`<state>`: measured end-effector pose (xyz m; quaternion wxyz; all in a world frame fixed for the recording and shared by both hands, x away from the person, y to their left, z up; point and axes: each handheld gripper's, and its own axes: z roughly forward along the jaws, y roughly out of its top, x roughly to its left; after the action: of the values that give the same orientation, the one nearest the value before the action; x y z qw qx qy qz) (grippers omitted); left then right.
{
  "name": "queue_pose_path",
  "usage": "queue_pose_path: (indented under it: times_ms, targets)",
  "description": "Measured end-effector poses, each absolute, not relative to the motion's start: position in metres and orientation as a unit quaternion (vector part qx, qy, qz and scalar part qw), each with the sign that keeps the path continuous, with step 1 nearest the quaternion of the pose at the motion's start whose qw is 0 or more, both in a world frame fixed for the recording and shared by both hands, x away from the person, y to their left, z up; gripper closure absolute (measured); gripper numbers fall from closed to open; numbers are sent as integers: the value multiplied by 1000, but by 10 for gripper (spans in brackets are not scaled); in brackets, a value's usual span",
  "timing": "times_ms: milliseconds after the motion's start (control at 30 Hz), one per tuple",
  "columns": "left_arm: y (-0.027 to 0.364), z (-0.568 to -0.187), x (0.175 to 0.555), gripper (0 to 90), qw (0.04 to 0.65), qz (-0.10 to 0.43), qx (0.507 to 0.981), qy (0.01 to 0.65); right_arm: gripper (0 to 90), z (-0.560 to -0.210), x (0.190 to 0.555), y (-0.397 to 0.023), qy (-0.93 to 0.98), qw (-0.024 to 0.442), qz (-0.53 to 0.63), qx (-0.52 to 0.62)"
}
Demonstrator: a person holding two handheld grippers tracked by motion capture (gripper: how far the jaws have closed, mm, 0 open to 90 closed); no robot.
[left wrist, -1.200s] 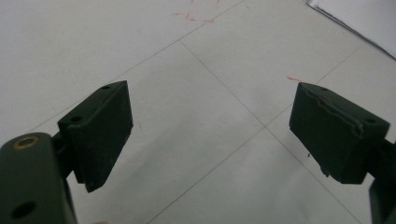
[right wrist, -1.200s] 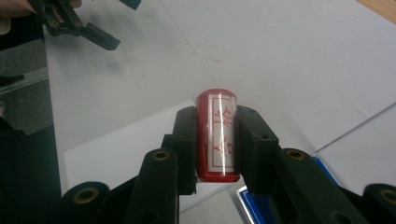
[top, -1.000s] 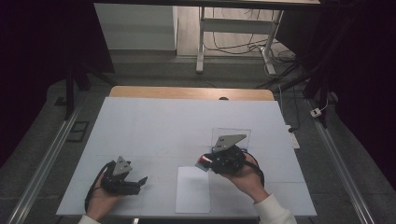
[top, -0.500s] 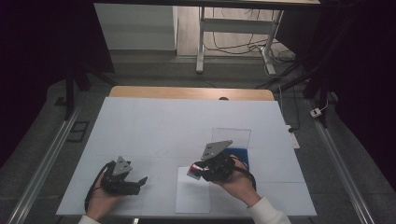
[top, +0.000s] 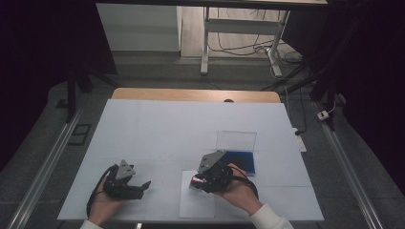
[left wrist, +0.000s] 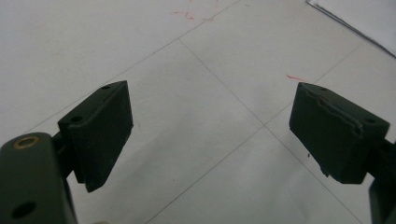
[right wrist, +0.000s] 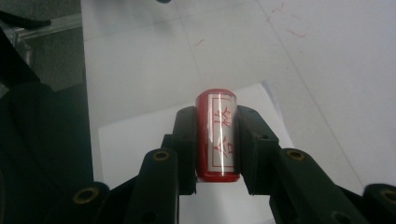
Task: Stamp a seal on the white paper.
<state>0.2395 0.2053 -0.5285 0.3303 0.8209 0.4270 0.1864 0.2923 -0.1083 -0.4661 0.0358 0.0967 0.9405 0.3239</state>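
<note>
The right tongs (right wrist: 217, 140) are clamped on a red stamp (right wrist: 217, 135), a short cylinder with red characters on a pale label, gripped on both sides by the black pads. In the high view the right tongs (top: 197, 182) hold the stamp (top: 196, 181) over the upper edge of a white sheet of paper (top: 196, 205) lying on the white worktop (top: 181, 129) near the person's side. Just beside the right hand (top: 239, 191), farther up the worktop, sits a blue ink pad (top: 240, 161) with its clear lid (top: 236, 141) raised. The left tongs (left wrist: 210, 135) stand wide apart, nothing between them, low over the bare worktop; in the high view they (top: 143, 186) rest left of the paper.
</note>
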Motion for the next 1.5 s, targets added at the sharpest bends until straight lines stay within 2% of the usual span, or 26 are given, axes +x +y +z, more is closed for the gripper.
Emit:
queue_pose_path:
  times_ms: [1500]
  targets:
    - [206,-529,239,140,330,186,821,427,699,-488,293,-100,952,55,285,93]
